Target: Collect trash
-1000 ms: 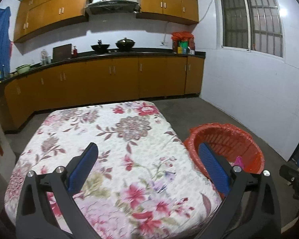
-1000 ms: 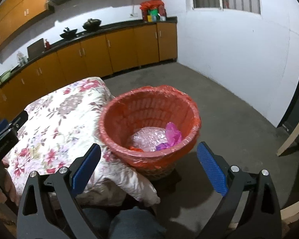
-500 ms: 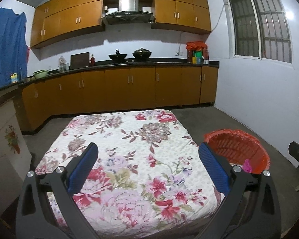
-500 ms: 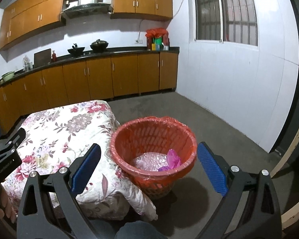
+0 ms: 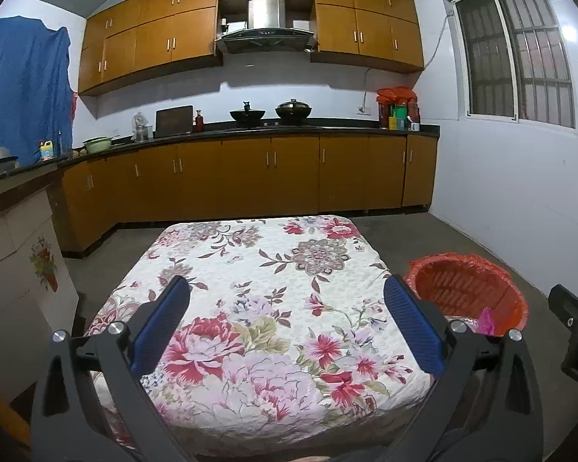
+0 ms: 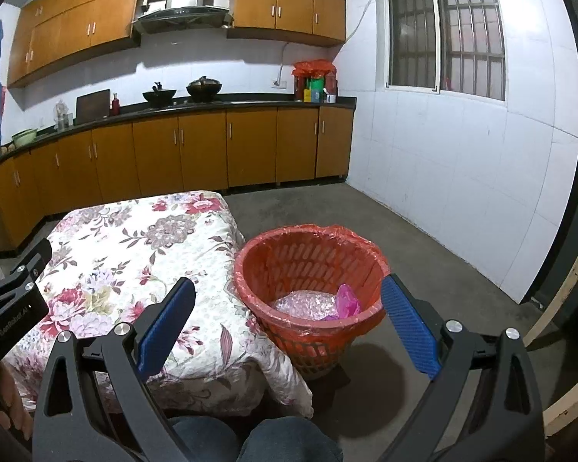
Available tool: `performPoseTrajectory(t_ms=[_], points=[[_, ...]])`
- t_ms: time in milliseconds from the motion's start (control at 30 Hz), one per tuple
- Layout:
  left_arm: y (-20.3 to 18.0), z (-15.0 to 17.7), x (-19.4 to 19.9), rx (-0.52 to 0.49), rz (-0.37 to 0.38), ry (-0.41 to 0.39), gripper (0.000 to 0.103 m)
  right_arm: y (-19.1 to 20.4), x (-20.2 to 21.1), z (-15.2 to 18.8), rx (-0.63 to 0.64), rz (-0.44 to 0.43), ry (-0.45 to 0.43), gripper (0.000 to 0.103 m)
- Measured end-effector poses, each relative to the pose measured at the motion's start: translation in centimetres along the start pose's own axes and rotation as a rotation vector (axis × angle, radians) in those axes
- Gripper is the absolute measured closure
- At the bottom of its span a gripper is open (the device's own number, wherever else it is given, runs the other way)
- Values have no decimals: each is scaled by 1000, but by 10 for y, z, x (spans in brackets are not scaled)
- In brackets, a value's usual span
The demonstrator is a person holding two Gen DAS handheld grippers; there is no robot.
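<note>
Left gripper (image 5: 287,319) and right gripper (image 6: 289,317) both gape wide, grasping nothing.

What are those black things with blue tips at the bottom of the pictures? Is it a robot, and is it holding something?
No robot here. A person holds a grabbing tool in each hand, and each tool has a small camera looking forward along its two blue fingers. One picture comes from the left tool, the other from the right tool. Both tools are open and hold nothing. In front is a table under a flowery cloth, with no trash showing on it. Beside the table on the floor stands an orange basket lined with a bag. Inside lie bubble wrap and a pink scrap.
</note>
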State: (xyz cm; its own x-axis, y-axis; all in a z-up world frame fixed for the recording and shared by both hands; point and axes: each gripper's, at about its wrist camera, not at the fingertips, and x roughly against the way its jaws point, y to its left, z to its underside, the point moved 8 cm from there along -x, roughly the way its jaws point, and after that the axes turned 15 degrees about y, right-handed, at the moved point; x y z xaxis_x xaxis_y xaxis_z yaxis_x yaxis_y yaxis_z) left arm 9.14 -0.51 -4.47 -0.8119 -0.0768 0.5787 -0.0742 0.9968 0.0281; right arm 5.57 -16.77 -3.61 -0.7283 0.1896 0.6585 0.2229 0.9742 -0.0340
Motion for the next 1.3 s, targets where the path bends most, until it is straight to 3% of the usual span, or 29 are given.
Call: performPoseTrajectory(t_ms=[433, 1300], points=[[9, 0, 8, 30, -17, -11, 4, 1, 5, -5, -13, 40, -49, 7], [6, 4, 14, 28, -15, -15, 4, -2, 7, -5, -30, 42, -57, 7]])
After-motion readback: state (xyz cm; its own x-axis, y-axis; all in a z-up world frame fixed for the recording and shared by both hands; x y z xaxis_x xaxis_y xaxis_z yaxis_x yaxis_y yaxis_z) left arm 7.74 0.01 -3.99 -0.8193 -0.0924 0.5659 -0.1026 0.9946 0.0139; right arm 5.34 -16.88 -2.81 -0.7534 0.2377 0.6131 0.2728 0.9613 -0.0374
